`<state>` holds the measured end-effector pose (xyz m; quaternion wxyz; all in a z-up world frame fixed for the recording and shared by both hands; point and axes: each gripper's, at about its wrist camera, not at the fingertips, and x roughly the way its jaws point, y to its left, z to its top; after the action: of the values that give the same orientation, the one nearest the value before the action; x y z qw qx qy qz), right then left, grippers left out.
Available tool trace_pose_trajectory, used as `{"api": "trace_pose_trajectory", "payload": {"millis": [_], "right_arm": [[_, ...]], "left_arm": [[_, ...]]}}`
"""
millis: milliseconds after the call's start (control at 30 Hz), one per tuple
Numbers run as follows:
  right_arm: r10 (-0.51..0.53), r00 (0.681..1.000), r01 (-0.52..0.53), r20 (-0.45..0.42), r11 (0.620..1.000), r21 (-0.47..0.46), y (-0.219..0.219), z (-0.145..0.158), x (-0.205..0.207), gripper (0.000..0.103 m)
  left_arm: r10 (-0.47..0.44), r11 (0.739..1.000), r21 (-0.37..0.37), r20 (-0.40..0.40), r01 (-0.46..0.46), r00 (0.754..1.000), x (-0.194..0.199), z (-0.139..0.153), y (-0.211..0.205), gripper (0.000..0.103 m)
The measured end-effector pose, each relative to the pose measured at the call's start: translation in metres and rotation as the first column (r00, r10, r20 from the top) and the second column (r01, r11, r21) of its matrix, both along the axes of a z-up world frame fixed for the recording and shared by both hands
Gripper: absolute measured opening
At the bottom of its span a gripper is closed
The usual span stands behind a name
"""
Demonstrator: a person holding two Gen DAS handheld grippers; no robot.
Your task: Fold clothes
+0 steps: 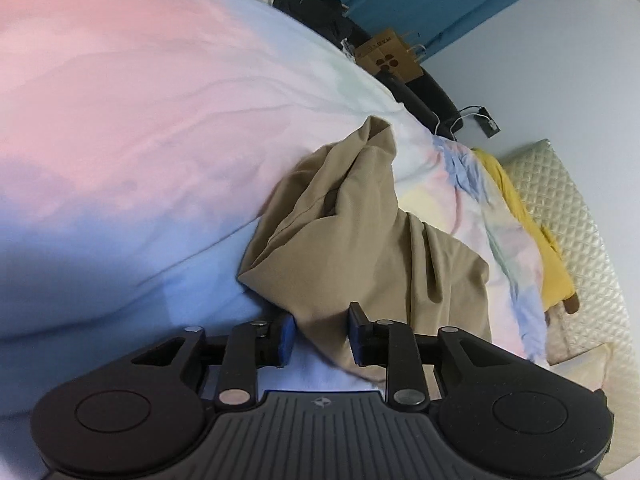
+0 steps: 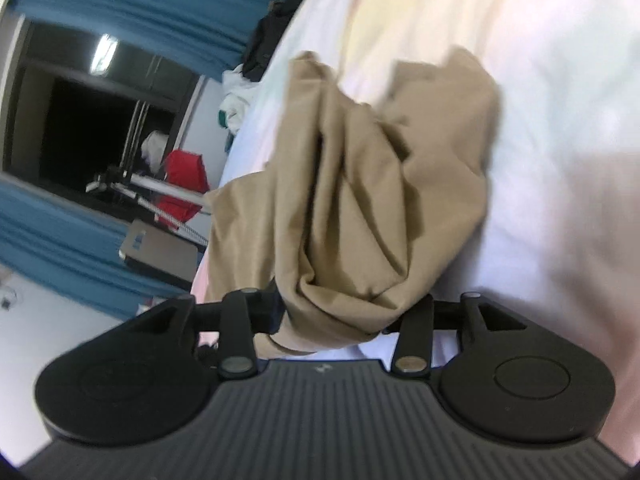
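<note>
On the bed: the tan, soft woven garment point(image 1: 360, 240) lies bunched in deep folds on the pastel tie-dye bed cover point(image 1: 140, 120), not flat and not folded.
Left gripper point(image 1: 322, 334): my blue-padded fingers point(image 1: 287, 336) stand part open with a tongue of the tan cloth between them; the pads do not look pressed onto it.
Right gripper point(image 2: 340, 312): a thick wad of the same garment point(image 2: 360, 184) fills the gap and hides the fingertips, so I cannot tell whether I am clamped on it or only pushed into it.
Handling: I judge it light, limp and a little slick; it will sag and slide rather than hold a shape, and nothing about it is fragile.
Where to hold: I would want a single layer at a hem or corner, one in each gripper, well apart; the bunch hides which edge is which.
Stage: a crumpled heap fits both sorting it out for a fold and a fold gone loose.
Far right: a yellow cloth point(image 1: 516, 216) lies beside a cream quilted pillow point(image 1: 568, 216).
Far left: teal curtains point(image 2: 100, 4) hang beyond the bed.
</note>
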<state>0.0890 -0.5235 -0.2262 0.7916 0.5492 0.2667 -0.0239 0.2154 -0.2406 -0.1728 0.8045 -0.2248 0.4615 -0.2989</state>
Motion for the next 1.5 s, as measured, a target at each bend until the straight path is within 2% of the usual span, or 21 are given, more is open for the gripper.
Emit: {"api": "trace_pose_trajectory", "payload": {"millis": [67, 100, 167, 200, 300, 333, 367, 433, 667, 733, 867, 967, 1167, 1300, 1433, 1500], "right_arm": [[-0.004, 0.999, 0.004, -0.035, 1.0, -0.004, 0.002, 0.007, -0.002, 0.062], [-0.006, 0.999, 0.005, -0.048, 1.0, -0.031, 0.002, 0.016, -0.005, 0.073], [-0.017, 0.998, 0.01, -0.064, 0.994, -0.106, 0.003, 0.037, -0.014, 0.084], [-0.024, 0.998, 0.014, -0.063, 0.989, -0.146, 0.003, 0.049, -0.019, 0.084], [-0.021, 0.998, 0.003, -0.067, 0.969, -0.248, 0.003, 0.081, -0.035, 0.084], [-0.02, 0.998, 0.002, -0.061, 0.959, -0.282, 0.003, 0.093, -0.04, 0.084], [-0.018, 0.999, 0.003, -0.046, 0.95, -0.314, 0.002, 0.104, -0.048, 0.084], [-0.016, 1.0, 0.012, -0.008, 0.926, -0.378, 0.006, 0.129, -0.065, 0.085], [0.02, 0.998, 0.023, 0.066, 0.806, -0.591, 0.045, 0.202, -0.111, 0.085], [0.036, 0.996, 0.027, 0.085, 0.769, -0.639, 0.06, 0.216, -0.123, 0.085], [0.053, 0.993, 0.038, 0.11, 0.72, -0.692, 0.086, 0.231, -0.145, 0.085], [0.064, 0.991, 0.039, 0.114, 0.686, -0.726, 0.106, 0.233, -0.158, 0.085], [0.071, 0.987, 0.071, 0.147, 0.623, -0.779, 0.14, 0.224, -0.175, 0.084], [0.063, 0.984, 0.098, 0.166, 0.589, -0.803, 0.156, 0.208, -0.178, 0.084], [0.065, 0.987, 0.079, 0.144, 0.583, -0.808, 0.166, 0.185, -0.172, 0.084], [0.069, 0.989, 0.068, 0.13, 0.569, -0.82, 0.172, 0.176, -0.169, 0.084]], "left_arm": [[0.003, 0.999, 0.034, 0.031, -0.004, 1.0, -0.008, 0.015, 0.003, 0.032], [-0.001, 0.999, 0.054, 0.056, -0.002, 0.998, -0.016, 0.027, 0.006, 0.034], [-0.005, 0.996, 0.085, 0.103, -0.003, 0.995, -0.03, 0.051, 0.009, 0.051], [-0.008, 0.995, 0.098, 0.13, -0.005, 0.992, -0.039, 0.067, 0.012, 0.054], [-0.017, 0.99, 0.138, 0.208, -0.012, 0.978, -0.057, 0.109, 0.006, 0.076], [-0.021, 0.988, 0.154, 0.238, -0.016, 0.971, -0.065, 0.123, 0.007, 0.088], [-0.027, 0.985, 0.169, 0.271, -0.02, 0.962, -0.074, 0.136, 0.007, 0.096], [-0.045, 0.981, 0.193, 0.344, -0.023, 0.938, -0.093, 0.163, 0.01, 0.103], [-0.082, 0.965, 0.256, 0.491, -0.053, 0.867, -0.166, 0.224, 0.023, 0.103], [-0.086, 0.959, 0.273, 0.521, -0.07, 0.849, -0.186, 0.235, 0.026, 0.103], [-0.103, 0.948, 0.304, 0.569, -0.092, 0.816, -0.223, 0.248, 0.036, 0.103], [-0.111, 0.939, 0.325, 0.593, -0.111, 0.798, -0.249, 0.251, 0.047, 0.103], [-0.106, 0.942, 0.308, 0.649, -0.132, 0.754, -0.282, 0.246, 0.064, 0.103], [-0.089, 0.941, 0.302, 0.65, -0.15, 0.754, -0.281, 0.233, 0.071, 0.103], [-0.071, 0.94, 0.297, 0.652, -0.167, 0.755, -0.28, 0.219, 0.078, 0.103], [-0.063, 0.94, 0.294, 0.652, -0.176, 0.755, -0.279, 0.213, 0.082, 0.103]]}}
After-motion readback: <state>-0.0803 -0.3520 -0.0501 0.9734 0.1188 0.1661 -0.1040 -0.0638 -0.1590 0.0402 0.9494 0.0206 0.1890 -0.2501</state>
